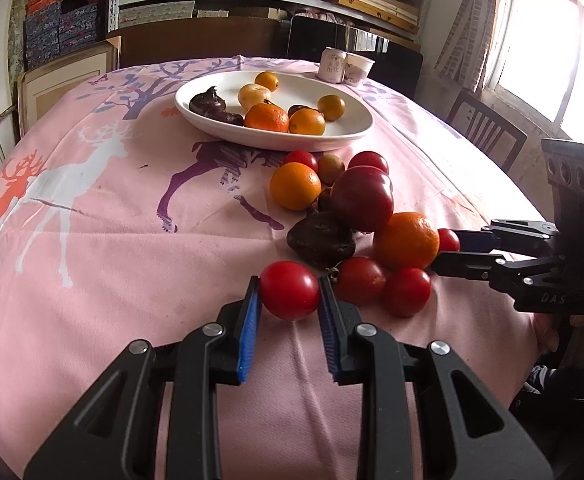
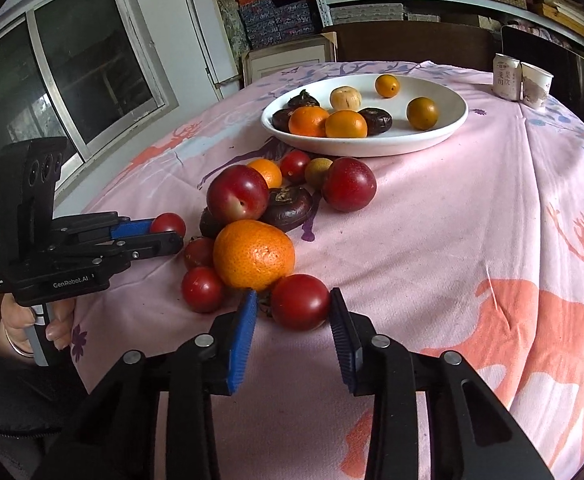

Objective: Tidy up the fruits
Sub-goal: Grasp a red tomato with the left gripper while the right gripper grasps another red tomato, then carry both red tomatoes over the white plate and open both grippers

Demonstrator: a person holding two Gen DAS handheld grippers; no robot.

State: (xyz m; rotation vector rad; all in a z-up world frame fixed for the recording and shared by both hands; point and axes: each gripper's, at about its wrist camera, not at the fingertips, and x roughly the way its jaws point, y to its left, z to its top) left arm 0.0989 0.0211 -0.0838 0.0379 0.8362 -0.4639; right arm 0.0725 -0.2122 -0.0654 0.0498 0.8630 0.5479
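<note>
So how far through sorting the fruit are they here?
Roughly a third done: several oranges and dark fruits lie in the white oval plate. Left gripper pinches a small red tomato; right gripper straddles another red tomato. A pile of loose fruit remains on the pink cloth.

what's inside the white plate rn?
White plate holds four orange citrus, one pale yellowish fruit and some dark brown fruits; their exact count is unclear, since the citrus partly cover them.
</note>
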